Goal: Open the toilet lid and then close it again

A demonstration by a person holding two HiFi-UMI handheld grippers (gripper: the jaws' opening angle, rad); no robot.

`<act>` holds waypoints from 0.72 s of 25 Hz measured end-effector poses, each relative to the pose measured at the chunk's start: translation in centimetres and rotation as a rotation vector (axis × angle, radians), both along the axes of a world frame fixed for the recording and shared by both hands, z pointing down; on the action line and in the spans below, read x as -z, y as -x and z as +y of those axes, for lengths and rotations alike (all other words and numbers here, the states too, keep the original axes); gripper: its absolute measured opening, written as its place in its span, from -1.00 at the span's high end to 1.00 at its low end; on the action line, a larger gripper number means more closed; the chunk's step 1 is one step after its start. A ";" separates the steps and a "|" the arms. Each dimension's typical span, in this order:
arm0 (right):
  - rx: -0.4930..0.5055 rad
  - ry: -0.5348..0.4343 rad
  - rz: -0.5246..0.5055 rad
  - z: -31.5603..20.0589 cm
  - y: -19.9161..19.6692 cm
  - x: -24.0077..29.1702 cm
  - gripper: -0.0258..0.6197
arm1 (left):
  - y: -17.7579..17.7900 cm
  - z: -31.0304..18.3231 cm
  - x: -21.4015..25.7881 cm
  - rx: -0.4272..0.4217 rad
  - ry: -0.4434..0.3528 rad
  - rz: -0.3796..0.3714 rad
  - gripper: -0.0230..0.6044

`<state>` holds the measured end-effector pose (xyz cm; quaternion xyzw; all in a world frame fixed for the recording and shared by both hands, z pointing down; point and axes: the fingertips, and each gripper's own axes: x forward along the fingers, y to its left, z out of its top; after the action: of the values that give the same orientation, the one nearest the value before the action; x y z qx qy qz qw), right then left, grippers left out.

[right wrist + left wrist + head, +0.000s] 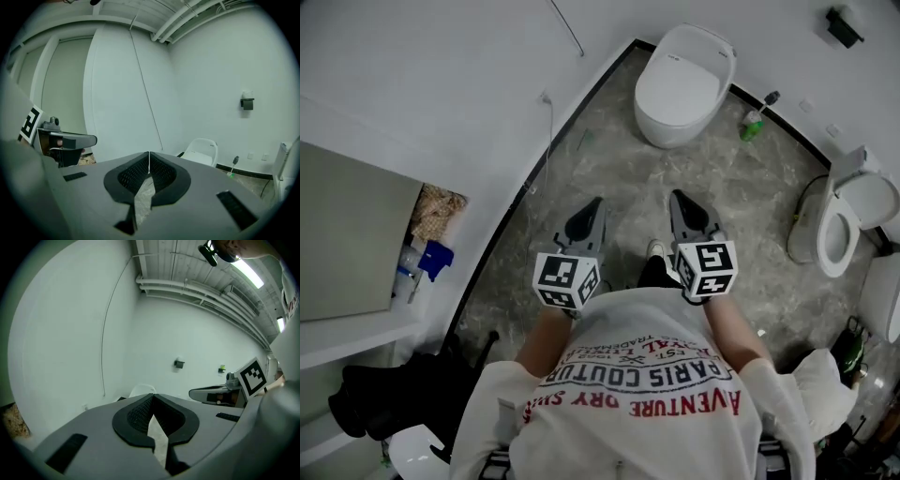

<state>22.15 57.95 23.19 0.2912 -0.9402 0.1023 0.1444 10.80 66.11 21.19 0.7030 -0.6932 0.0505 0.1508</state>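
Note:
A white toilet [684, 82] with its lid down stands against the far wall, well ahead of both grippers; it shows small in the left gripper view [142, 390] and in the right gripper view [202, 151]. My left gripper [594, 208] and right gripper [680, 201] are side by side in front of my chest, pointing toward the toilet, both shut and empty. In the left gripper view the jaws [153, 397] meet at the tips with nothing between them. The right gripper's jaws [149, 156] are likewise closed on nothing.
A green bottle with a brush [755, 120] stands right of the toilet. A second toilet [844, 220] with its seat raised is at the right. A cabinet [352, 234] and blue bottles [427, 262] sit at the left. A cable [546, 141] hangs on the left wall.

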 end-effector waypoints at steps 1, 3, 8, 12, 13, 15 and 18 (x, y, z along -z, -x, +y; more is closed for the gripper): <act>0.011 0.002 -0.001 -1.8 0.2 0.0 0.87 | 0.1 -1.9 0.1 0.011 -0.002 -0.001 0.90; 0.030 0.009 -0.001 -5.4 0.4 -0.1 0.87 | 0.2 -5.7 0.4 0.022 -0.009 -0.007 0.90; 0.058 0.024 0.020 -13.0 0.7 -1.1 0.87 | 0.2 -13.5 0.5 0.036 -0.004 -0.025 0.90; 0.044 0.051 0.016 -17.1 1.2 -1.9 0.87 | 0.8 -17.3 -0.3 0.026 0.027 -0.025 0.90; 0.040 0.058 0.018 -17.9 1.5 -2.2 0.87 | 1.2 -18.1 -0.5 0.024 0.035 -0.028 0.90; 0.034 0.063 0.025 -19.3 2.2 -2.7 0.87 | 2.3 -20.0 -1.0 0.020 0.042 -0.026 0.90; 0.021 0.056 0.037 -21.9 3.7 -3.5 0.87 | 3.9 -23.5 -1.8 -0.007 0.044 -0.022 0.90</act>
<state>18.48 36.10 26.67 0.2790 -0.9371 0.1217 0.1709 6.87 42.63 23.00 0.7014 -0.6910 0.0743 0.1584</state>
